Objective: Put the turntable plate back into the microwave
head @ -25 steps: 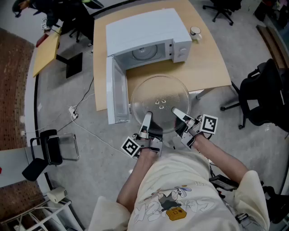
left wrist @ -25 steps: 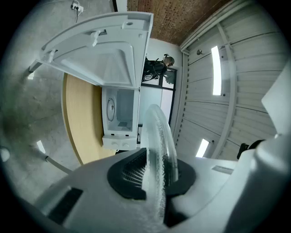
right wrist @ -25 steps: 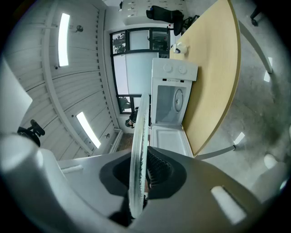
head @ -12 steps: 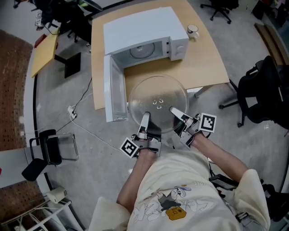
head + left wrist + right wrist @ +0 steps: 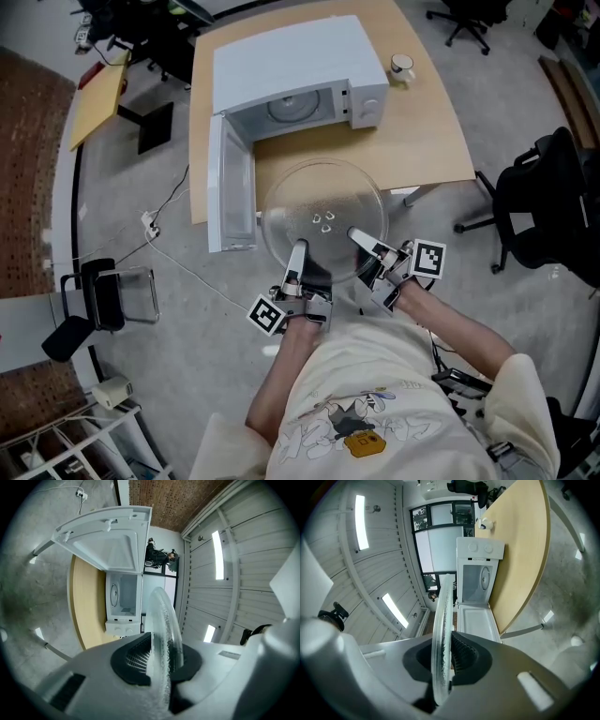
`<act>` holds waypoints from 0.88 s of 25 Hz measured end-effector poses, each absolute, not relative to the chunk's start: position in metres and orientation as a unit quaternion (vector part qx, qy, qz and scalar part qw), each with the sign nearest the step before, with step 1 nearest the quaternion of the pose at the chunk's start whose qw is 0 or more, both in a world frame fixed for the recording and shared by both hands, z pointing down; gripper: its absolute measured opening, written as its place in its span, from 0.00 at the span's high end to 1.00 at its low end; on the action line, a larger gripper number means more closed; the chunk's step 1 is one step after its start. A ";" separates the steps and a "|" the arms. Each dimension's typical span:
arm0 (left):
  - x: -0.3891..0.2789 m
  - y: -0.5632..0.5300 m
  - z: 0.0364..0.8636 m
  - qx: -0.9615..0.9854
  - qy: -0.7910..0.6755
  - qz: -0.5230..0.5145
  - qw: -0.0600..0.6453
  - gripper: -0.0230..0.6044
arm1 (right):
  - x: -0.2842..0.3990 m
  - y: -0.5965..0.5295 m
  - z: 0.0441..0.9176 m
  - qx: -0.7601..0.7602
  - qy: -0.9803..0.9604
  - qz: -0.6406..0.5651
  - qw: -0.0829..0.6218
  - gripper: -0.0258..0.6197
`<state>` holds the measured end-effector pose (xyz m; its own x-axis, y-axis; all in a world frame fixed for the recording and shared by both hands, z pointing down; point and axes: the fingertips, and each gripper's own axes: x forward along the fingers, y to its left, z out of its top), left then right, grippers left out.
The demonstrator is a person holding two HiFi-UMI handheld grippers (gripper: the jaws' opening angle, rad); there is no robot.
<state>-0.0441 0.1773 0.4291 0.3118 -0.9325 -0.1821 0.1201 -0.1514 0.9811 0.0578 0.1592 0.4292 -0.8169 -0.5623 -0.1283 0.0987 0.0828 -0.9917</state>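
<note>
The round clear glass turntable plate [image 5: 323, 220] hangs face up and seemingly level over the near edge of the pale wooden table [image 5: 422, 122], in front of the open white microwave [image 5: 291, 70]. The left gripper [image 5: 298, 251] pinches its near rim. The right gripper [image 5: 361, 236] has the same rim between its jaws, which are closing on it.

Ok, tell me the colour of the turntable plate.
The turntable plate is clear, colourless glass; it shows best in the head view.
</note>
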 end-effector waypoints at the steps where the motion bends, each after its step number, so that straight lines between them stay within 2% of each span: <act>1: -0.043 0.178 0.430 0.589 -0.347 -0.478 0.551 0.91 | 0.059 0.159 0.429 -0.163 0.693 -0.657 0.248 0.91; 7: -0.048 0.163 0.443 0.579 -0.364 -0.471 0.557 0.91 | 0.054 0.143 0.443 -0.161 0.680 -0.675 0.238 0.91; 22: -0.068 0.021 0.439 0.605 -0.330 -0.418 0.592 0.91 | 0.032 0.016 0.448 -0.201 0.660 -0.671 0.271 0.91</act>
<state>-0.0677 0.0210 0.4390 0.4327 -0.8941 -0.1157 0.0970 -0.0814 0.9919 0.0317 0.0163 0.4480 -0.7720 -0.6294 -0.0886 0.0991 0.0184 -0.9949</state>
